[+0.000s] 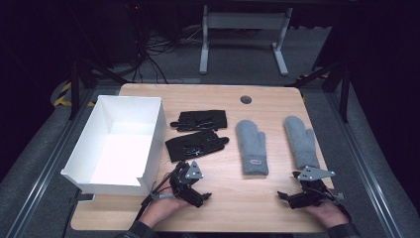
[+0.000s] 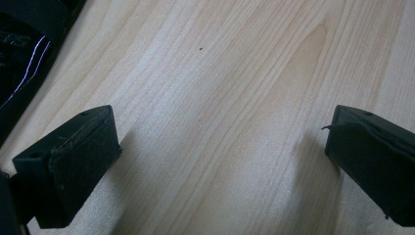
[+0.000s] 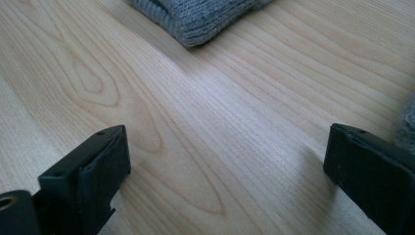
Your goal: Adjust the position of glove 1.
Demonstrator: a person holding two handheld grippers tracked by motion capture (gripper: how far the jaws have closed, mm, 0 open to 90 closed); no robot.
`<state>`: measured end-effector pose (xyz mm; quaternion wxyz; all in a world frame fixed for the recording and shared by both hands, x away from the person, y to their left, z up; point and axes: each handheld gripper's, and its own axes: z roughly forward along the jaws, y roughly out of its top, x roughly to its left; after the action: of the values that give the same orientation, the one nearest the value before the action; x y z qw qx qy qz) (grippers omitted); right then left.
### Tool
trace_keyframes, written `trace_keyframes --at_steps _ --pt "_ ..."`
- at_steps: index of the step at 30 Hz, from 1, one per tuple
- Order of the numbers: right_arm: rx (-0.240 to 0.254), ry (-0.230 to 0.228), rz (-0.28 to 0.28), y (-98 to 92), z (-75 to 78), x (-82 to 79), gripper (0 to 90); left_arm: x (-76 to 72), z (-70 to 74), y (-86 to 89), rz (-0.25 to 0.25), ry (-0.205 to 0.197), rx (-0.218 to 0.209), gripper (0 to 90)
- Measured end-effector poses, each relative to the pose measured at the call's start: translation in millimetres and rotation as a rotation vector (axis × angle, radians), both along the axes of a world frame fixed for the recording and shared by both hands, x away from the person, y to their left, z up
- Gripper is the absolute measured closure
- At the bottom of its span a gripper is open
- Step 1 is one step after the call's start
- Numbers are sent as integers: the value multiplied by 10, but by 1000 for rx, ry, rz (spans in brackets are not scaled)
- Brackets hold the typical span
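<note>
Hovering low over the near edge of the surface [image 1: 233,198], both hand-held grippers sit empty. Left hand-held gripper [image 1: 200,197]: jaws spread wide, nothing between them, bare wood under it in the left gripper view [image 2: 220,142], black glove edge at the top left corner [image 2: 24,54]. Right hand-held gripper [image 1: 289,198]: jaws spread too, nothing held, bare wood in the right gripper view [image 3: 225,142], grey cuff ahead [image 3: 200,17].

Things: two black gloves [image 1: 198,131] lie flat mid-surface, one behind the other, just beside the white box [image 1: 99,176] at the left. Two grey mittens [image 1: 251,146] lie side by side to the right, apart from each other; the far-right mitten [image 1: 299,141] sits close to the surface's right edge, its cuff just ahead of the right gripper. Box looks empty.

Likely job: gloves and mittens into the box.

Risks, as I judge them:
- Flat fabric on wood, so jaws may close on the top layer only, or skid and bunch it, and the pick slips.
- Front black glove touches or nearly touches the rear one; a grab could drag both.
- Right mitten near the edge; a push instead of a pinch could shove it off.
- Box is tall-walled; a dangling glove could catch the rim and drop outside.
</note>
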<state>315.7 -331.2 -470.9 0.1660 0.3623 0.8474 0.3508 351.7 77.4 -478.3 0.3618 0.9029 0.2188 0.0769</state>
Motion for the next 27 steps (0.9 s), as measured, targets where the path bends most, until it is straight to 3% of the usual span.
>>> trace_keyframes --at_steps 7,9,13,15,18,19,20,22,27 --pt "2 -4 8 -3 1 -6 61 -4 1 -14 6 1 0 0" --pt "2 -4 14 -6 30 -23 203 -5 0 -13 6 1 -1 0" --pt "-8 -20 8 3 109 -35 331 -4 -1 -13 5 1 -2 0" --pt "3 -34 3 6 140 -43 369 -3 0 -14 5 0 -1 0" --pt "30 -38 7 10 174 -56 508 2 -2 -20 2 2 -4 0" --pt "30 -38 7 10 174 -56 508 2 -2 -20 2 2 -4 0" --pt "41 -45 12 29 208 -51 653 7 -1 -23 1 -3 -2 0" --pt "50 -43 22 62 236 -26 757 7 -1 -25 1 -1 -3 0" --pt "54 -33 46 156 256 44 881 7 -1 -24 1 -1 -3 0"
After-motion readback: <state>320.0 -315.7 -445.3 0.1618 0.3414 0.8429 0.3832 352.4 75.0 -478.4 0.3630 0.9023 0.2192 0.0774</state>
